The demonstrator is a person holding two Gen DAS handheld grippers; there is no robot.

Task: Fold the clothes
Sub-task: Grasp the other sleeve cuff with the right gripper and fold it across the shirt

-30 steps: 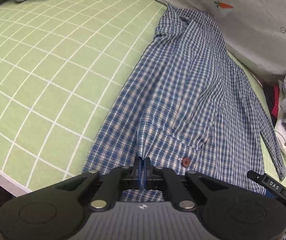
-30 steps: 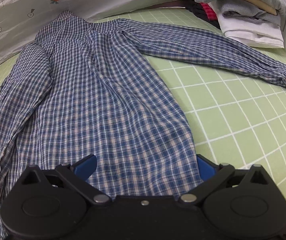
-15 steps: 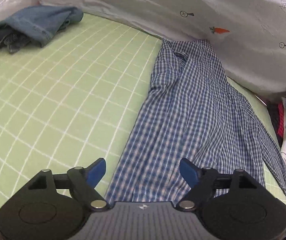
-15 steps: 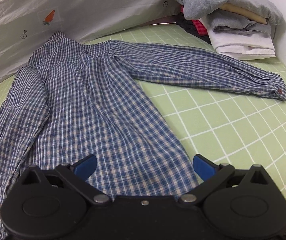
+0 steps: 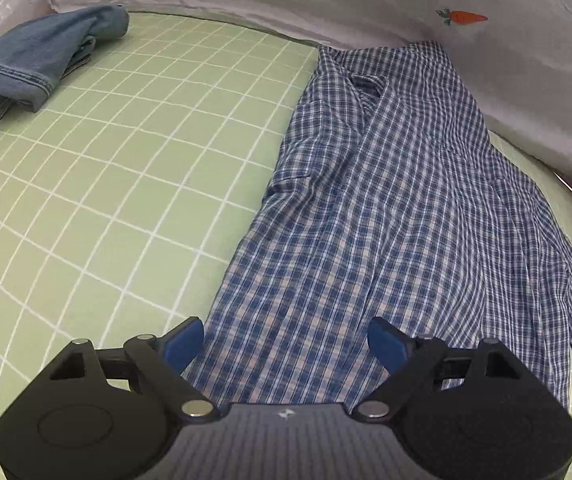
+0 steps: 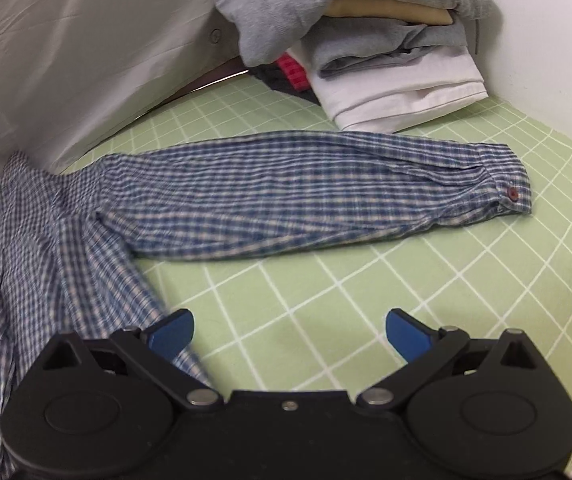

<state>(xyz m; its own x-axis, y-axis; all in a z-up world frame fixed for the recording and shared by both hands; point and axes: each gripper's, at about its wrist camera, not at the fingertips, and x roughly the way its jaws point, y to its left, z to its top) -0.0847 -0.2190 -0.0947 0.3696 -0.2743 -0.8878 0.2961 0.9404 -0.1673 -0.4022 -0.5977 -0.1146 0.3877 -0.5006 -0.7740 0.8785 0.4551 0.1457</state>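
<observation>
A blue and white checked shirt (image 5: 385, 216) lies flat on the green gridded mat (image 5: 106, 184), collar toward the back wall. Its left sleeve is folded in over the body. My left gripper (image 5: 286, 344) is open and empty above the shirt's hem. In the right wrist view the shirt's other sleeve (image 6: 305, 196) stretches out to the right, its cuff with a red button (image 6: 512, 192) at the end. My right gripper (image 6: 289, 332) is open and empty above the mat (image 6: 365, 300), just right of the shirt's side edge.
Crumpled blue jeans (image 5: 34, 64) lie at the mat's far left corner. A stack of folded grey, yellow and white clothes (image 6: 373, 40) stands at the back right, behind the sleeve. A white printed sheet (image 5: 365, 8) hangs along the back.
My left gripper has let go of the shirt's folded sleeve cuff, opened and drawn back above the hem. My right gripper has swung right, off the shirt body toward the outstretched sleeve.
</observation>
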